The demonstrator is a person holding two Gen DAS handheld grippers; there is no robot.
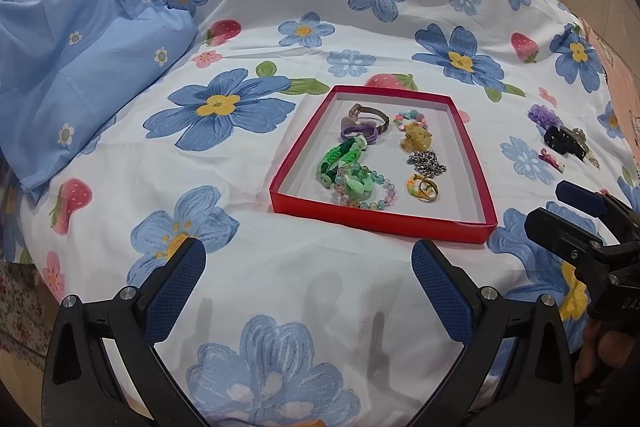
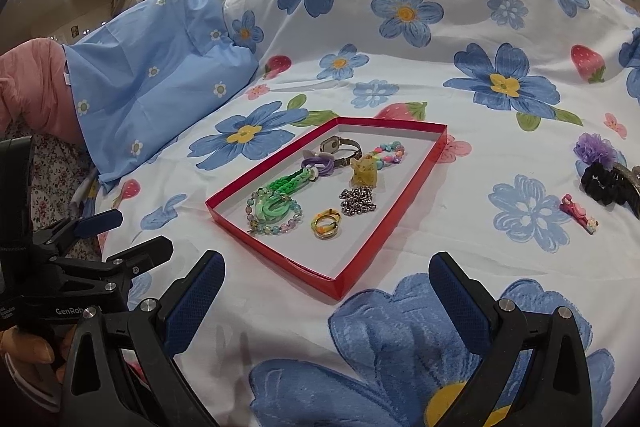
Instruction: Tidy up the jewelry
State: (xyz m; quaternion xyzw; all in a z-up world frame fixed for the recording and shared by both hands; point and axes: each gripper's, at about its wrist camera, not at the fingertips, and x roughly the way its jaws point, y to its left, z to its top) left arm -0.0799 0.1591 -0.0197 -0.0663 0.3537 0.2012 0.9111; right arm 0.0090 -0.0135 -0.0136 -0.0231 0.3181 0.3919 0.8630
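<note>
Left wrist view is showing the left gripper (image 1: 308, 283) hanging over the flowered bedspread (image 1: 256, 291) with its fingers spread wide and nothing between them, while the right gripper (image 2: 326, 301) in the right wrist view is likewise standing wide apart and empty. Ahead of both, the red tray (image 1: 376, 219) is lying flat on the cover, its long axis running from six toward twelve o'clock in the left view and slanting toward one o'clock in the right view. Inside it are sitting a watch (image 1: 366, 111), a purple hair tie (image 1: 356, 134), a green braided band (image 1: 340, 157), a pastel bead bracelet (image 1: 370, 193), a silver chain (image 1: 427, 162), a yellow charm (image 1: 416, 141) and some rings (image 1: 425, 189). Well apart from the tray, at about three o'clock, three pieces are waiting on the cloth: a purple scrunchie (image 2: 594, 149), a black scrunchie (image 2: 602, 183) touching something metallic I cannot make out, and a small pink clip (image 2: 578, 214). Judging by this, most of the sorting is done and the step in hand is collecting the leftovers. The pink clip is lying nearest the right gripper, its long axis pointing from ten toward four o'clock in the right view, so the next move is probably calling for that gripper to swing toward two o'clock, turn so its fingers are crossing the clip's narrow width, and close gently before carrying it over the tray's rim.
</note>
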